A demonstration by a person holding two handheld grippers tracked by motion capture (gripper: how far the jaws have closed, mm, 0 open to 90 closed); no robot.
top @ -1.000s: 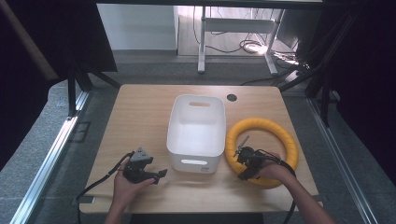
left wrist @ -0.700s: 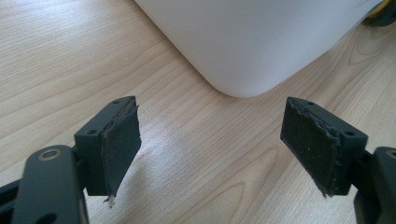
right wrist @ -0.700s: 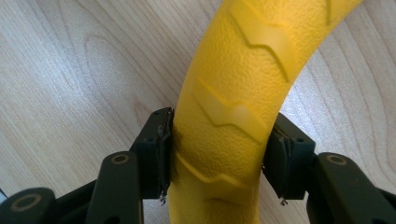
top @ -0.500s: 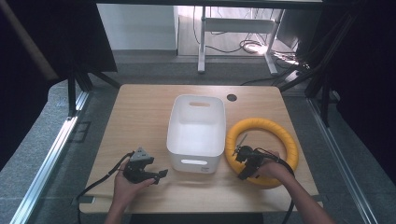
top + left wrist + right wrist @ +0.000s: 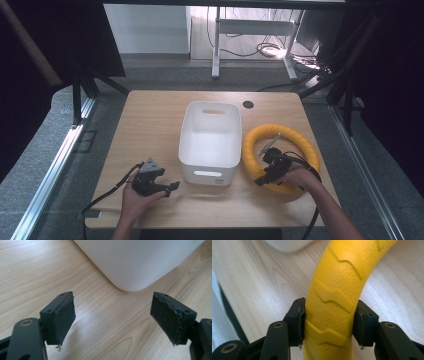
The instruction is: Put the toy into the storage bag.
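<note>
The light wooden rectangular surface (image 5: 150,130) carries everything here, standing over a grey floor (image 5: 45,165) with a metal rail (image 5: 50,175) along its left side. At the middle of the surface sits a white plastic rectangular bin (image 5: 210,142) with a handle slot in its near wall and another in its far wall; its rounded near corner also shows in the left gripper view (image 5: 140,262). Just beside the bin, on its right, lies the yellow textured rubber ring (image 5: 281,157), flat on the wood and reaching close to the right edge. The right claw (image 5: 264,179) sits at the near left arc of that ring, held by the person's right hand (image 5: 295,177), whose forearm comes in from the bottom right. In the right gripper view the ring (image 5: 332,290) runs straight up between the 2 black jaws, its raised zigzag ridges facing the camera, and both pads press against its sides: the jaws have just been closing and now stand clamped on the ring. The left claw (image 5: 172,186) lies near the bin's near left corner, held by the left hand (image 5: 135,197) low over the wood. In the left gripper view its 2 pads (image 5: 65,315) stand wide apart with bare wood between them.
</note>
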